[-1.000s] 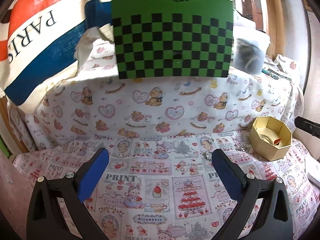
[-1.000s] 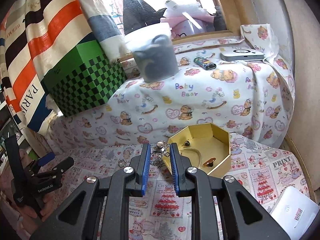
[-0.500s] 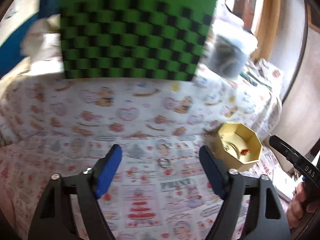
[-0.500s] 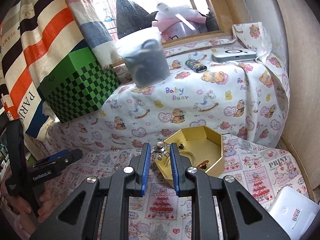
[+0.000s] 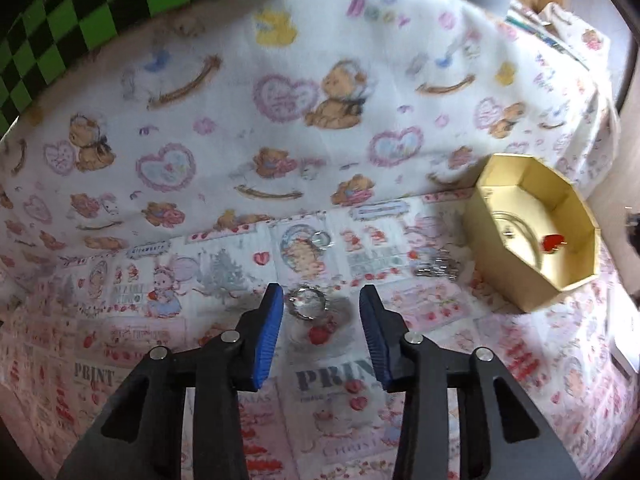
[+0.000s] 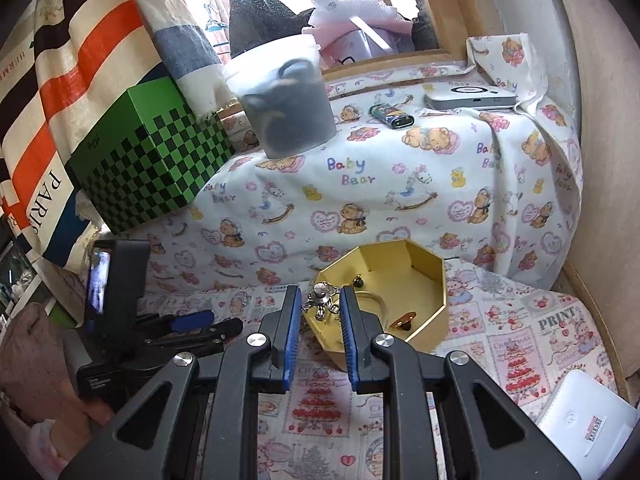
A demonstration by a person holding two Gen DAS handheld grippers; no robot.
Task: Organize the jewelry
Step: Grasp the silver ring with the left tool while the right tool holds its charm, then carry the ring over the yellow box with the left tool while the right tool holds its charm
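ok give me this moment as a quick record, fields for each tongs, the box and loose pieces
left tongs: open, straddling a silver ring on the printed cloth
right tongs: shut on a silver charm, at the near rim of the box
gold octagonal box: open, holds a bangle and a red piece
loose pieces: second ring, silver cluster beside the box
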